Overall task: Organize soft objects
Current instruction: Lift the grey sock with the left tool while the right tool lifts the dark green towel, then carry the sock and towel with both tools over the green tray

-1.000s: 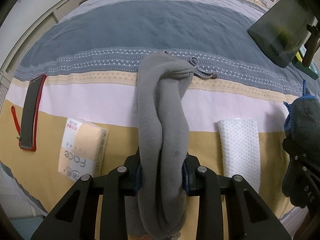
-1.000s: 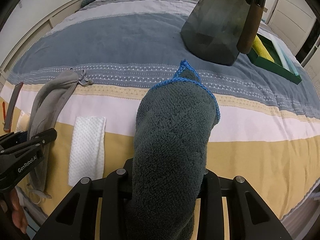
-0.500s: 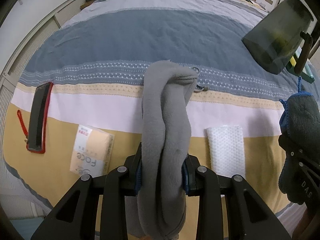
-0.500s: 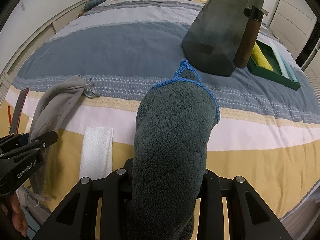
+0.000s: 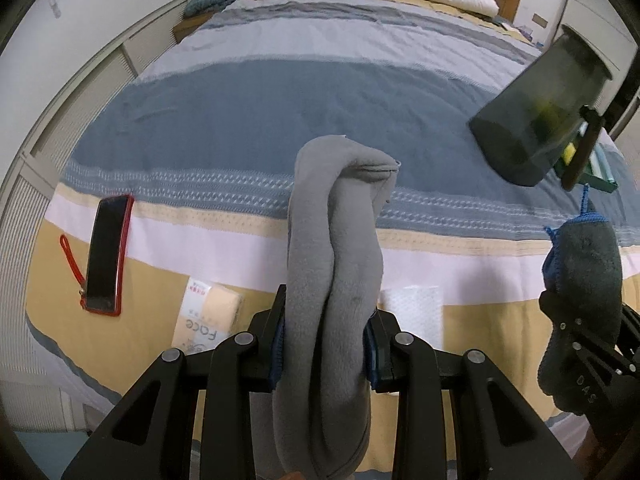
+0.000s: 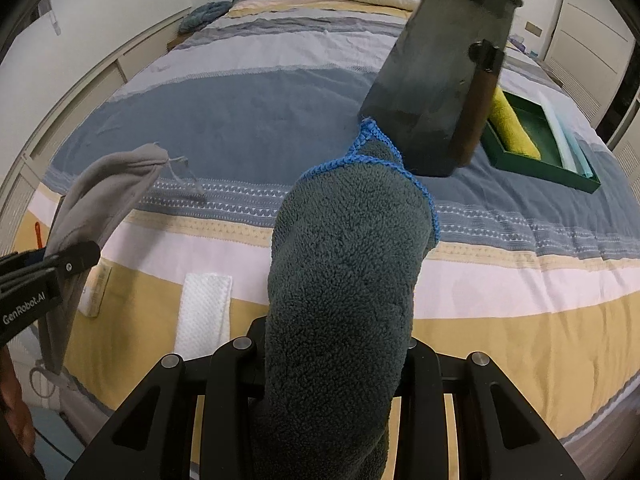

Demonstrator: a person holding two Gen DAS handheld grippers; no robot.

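Soft grey fleece cloth is hanging bunched in the left hand-held gripper, whose jaws are pressing in on it from both sides, with the cloth's far end lifted above the bed. Beside it, the right hand-held gripper is clamping a dark teal towel with blue stitched edging, its fingers closed tight around the thick pile so the towel is sticking up in front of the camera. Below them, a folded white paper towel is lying on the yellow stripe of the bedspread, near a tissue pack and a phone in a red case. Farther back, a dark bin is standing just beside a green tray holding a yellow cloth.
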